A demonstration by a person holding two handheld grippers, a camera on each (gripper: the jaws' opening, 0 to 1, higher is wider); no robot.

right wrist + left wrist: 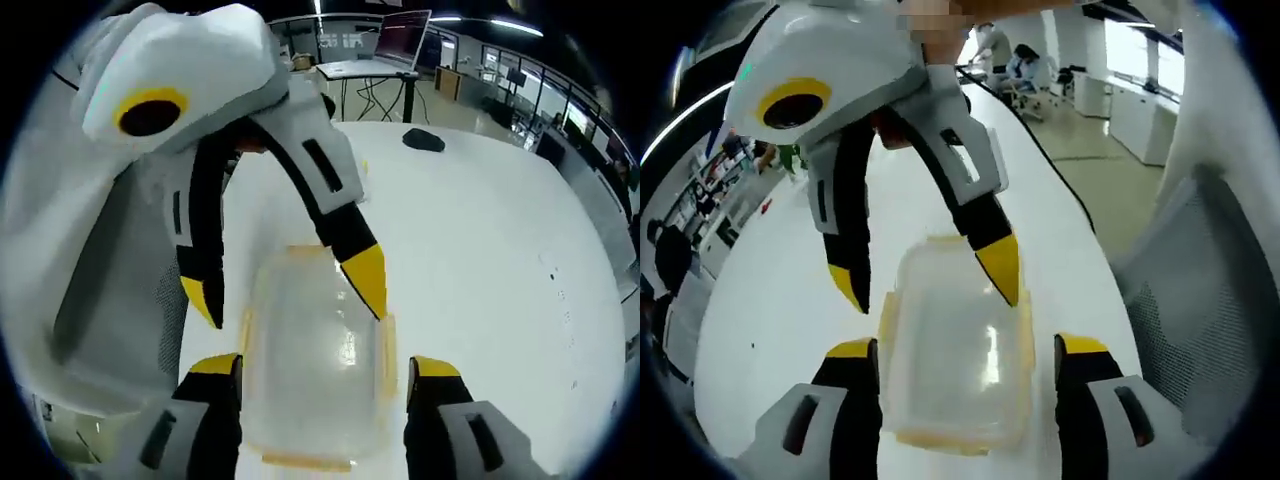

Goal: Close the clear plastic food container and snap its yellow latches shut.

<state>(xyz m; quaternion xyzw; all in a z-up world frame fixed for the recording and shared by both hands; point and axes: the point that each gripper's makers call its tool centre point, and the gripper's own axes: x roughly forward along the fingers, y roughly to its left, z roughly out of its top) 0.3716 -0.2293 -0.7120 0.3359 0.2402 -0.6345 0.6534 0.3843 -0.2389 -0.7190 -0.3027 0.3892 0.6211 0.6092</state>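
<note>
- In the left gripper view, the left gripper (968, 360) stands with its jaws apart, one on each long side of the clear container (955, 350), holding nothing.
- In the right gripper view, the right gripper (325, 375) has its jaws spread in the same way, bracketing the same container (315, 350) from the opposite end.
- The container lies flat on the white table (800, 300), lid seemingly on; whether it is fully seated I cannot tell.
- Thin yellow latches (887, 320) run along its edges.
- It looks light, empty and smooth, so it will likely slide on the slick tabletop if pushed from one side only.
- The thin plastic walls should flex; the rim and corners are probably the stiffest parts.
- Best to brace one end and press a latch against the rim.
- Beyond, each view shows the other gripper reaching in from above, jaws open, tips near the container's far end.
- Farther off are a mesh chair (1200, 290) and office desks (370, 65).
</note>
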